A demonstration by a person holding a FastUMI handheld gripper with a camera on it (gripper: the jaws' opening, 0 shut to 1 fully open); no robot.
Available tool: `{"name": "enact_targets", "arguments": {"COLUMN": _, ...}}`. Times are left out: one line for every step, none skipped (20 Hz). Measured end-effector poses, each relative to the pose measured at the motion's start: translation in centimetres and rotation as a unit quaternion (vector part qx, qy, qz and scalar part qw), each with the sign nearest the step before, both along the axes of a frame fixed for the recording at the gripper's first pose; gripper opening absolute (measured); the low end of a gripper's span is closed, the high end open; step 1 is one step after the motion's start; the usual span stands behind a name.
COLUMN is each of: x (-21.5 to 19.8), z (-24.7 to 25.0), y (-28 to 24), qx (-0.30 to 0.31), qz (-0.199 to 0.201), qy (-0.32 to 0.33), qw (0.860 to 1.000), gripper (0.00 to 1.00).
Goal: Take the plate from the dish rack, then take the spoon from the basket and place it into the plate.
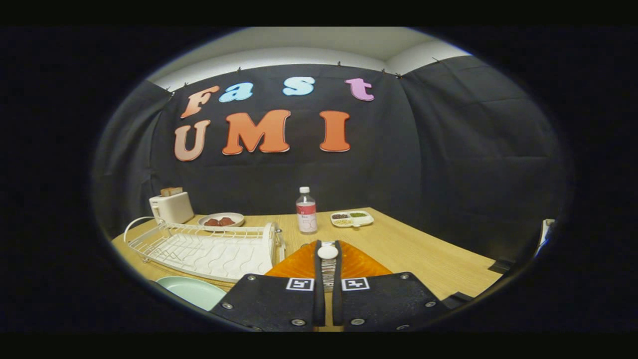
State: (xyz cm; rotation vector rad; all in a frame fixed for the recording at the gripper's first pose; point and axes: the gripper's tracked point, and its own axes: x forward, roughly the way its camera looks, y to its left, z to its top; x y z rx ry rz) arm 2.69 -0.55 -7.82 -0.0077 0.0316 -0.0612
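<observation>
The spoon (327, 267) stands upright between the two fingers of the gripper (327, 249), its handle pinched in the narrow gap and its pale round end poking up just above the fingertips (318, 245). The fingers are drawn close together, both pressing on the handle. Right behind them, on either side of the spoon, lies the orange basket (359, 264), its ribbed wall showing to the left and right of the fingers.

To the near left of the gripper, a pale green plate (192, 290) rests flat on the wooden table (423, 254), partly cut off by the gripper's body. Just beyond the plate sits the white wire dish rack (199, 244) on its white drip tray, reaching from the left side of the table to just beside the basket.

Farther back, a clear bottle (306, 210) with a white cap and a red label stands upright, beyond the fingertips. To its right lies a small white divided dish (352, 218) holding dark and green bits. To the far left, behind the rack, a round white plate with reddish pieces (221, 220) sits near a white toaster (171, 207) with bread sticking out of the top.
</observation>
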Motion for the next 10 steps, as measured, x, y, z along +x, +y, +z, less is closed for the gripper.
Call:
{"name": "enact_targets", "arguments": {"x": -0.6, "z": 0.7, "y": 0.2, "qx": 0.0, "qz": 0.002, "qy": -0.006, "qw": 1.0, "gripper": 0.06}}
{"name": "enact_targets", "arguments": {"x": -1.1, "z": 1.4, "y": 0.5, "qx": 0.001, "qz": 0.006, "qy": -0.012, "qw": 1.0, "gripper": 0.06}}
{"name": "enact_targets", "arguments": {"x": -1.7, "z": 2.1, "y": 0.8, "qx": 0.001, "qz": 0.011, "qy": -0.017, "qw": 1.0, "gripper": 0.06}}
{"name": "enact_targets", "arguments": {"x": -2.3, "z": 2.7, "y": 1.2, "qx": 0.002, "qz": 0.016, "qy": -0.022, "qw": 1.0, "gripper": 0.06}}
{"name": "enact_targets", "arguments": {"x": -3.0, "z": 3.2, "y": 1.7, "qx": 0.002, "qz": 0.022, "qy": -0.027, "qw": 0.999, "gripper": 0.06}}
{"name": "enact_targets", "arguments": {"x": -3.6, "z": 3.7, "y": 2.3, "qx": 0.002, "qz": 0.029, "qy": -0.031, "qw": 0.999, "gripper": 0.06}}
{"name": "enact_targets", "arguments": {"x": -4.4, "z": 4.1, "y": 2.9, "qx": 0.002, "qz": 0.038, "qy": -0.034, "qw": 0.999, "gripper": 0.06}}
{"name": "enact_targets", "arguments": {"x": -5.1, "z": 4.4, "y": 3.7, "qx": 0.004, "qz": 0.046, "qy": -0.038, "qw": 0.998, "gripper": 0.06}}
{"name": "enact_targets", "arguments": {"x": -5.7, "z": 4.4, "y": 4.5, "qx": 0.005, "qz": 0.055, "qy": -0.038, "qw": 0.998, "gripper": 0.06}}
{"name": "enact_targets", "arguments": {"x": -6.3, "z": 4.4, "y": 5.3, "qx": 0.007, "qz": 0.064, "qy": -0.038, "qw": 0.997, "gripper": 0.06}}
